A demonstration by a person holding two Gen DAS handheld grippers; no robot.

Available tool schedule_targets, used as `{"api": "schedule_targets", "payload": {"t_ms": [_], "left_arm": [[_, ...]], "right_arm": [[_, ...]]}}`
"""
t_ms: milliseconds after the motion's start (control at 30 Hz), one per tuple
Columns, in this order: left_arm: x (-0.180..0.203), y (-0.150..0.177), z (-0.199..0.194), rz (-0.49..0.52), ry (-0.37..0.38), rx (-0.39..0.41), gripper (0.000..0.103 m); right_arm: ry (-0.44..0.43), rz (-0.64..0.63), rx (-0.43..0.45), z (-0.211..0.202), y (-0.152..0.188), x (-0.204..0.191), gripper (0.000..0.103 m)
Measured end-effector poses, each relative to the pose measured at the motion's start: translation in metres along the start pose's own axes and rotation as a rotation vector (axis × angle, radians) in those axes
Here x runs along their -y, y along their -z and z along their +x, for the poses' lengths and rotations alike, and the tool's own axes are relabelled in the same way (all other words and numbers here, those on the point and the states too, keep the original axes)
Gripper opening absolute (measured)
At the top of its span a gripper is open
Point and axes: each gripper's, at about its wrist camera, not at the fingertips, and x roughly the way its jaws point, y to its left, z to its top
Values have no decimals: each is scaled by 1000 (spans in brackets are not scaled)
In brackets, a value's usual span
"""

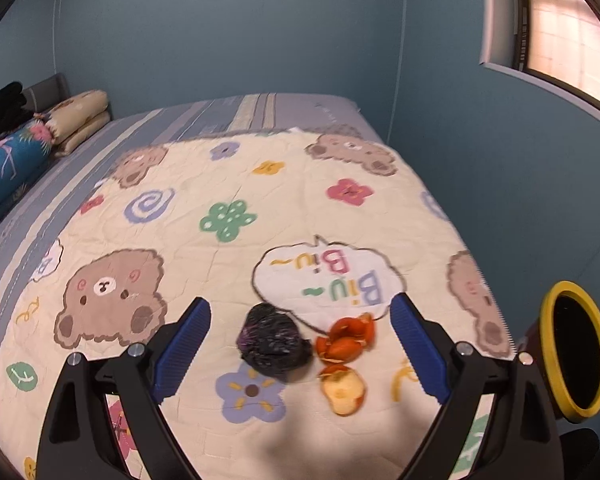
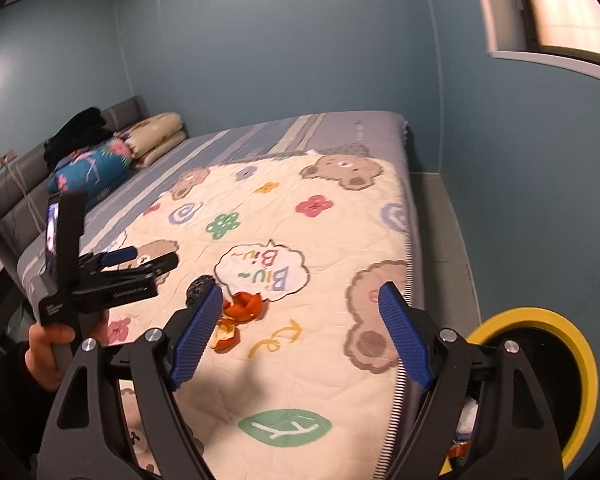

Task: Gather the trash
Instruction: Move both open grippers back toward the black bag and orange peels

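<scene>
Left gripper [image 1: 300,344] spread wide, nothing held; right gripper [image 2: 300,332] likewise wide and empty. Counted on the quilt [image 1: 228,280] — one crumpled black bag [image 1: 274,344], one orange peel [image 1: 346,340], one apple core [image 1: 344,392]. All three lower centre of left view, between the left fingers. Yellow-rimmed bin [image 1: 576,350] at lower right.

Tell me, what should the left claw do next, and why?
Probably ease the left gripper down onto the crumpled black bag. Its jaws are open and empty, the bag lies between them on the quilt, and the yellow-rimmed bin waits beside the bed.
</scene>
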Motion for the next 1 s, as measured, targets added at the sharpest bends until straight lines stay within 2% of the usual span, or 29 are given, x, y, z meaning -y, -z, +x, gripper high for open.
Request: {"api": "schedule_targets", "payload": {"t_ms": [333, 433, 567, 767, 867, 1000], "left_arm": [[-36, 11, 57, -50, -44, -82, 88], [-46, 15, 72, -61, -58, -103, 88], [-59, 20, 92, -93, -70, -137, 88], [-72, 31, 119, -150, -44, -197, 88], [-76, 36, 129, -172, -31, -212, 88], [-82, 37, 140, -228, 25, -229, 88]], "right_arm": [[-90, -143, -64, 71, 20, -43, 77], [-125, -185, -109, 100, 30, -58, 77], [-130, -248, -168, 134, 47, -77, 77], [-124, -326, -224, 173, 64, -97, 77], [-127, -340, -256, 191, 69, -101, 77], [-124, -319, -299, 215, 71, -101, 77]]}}
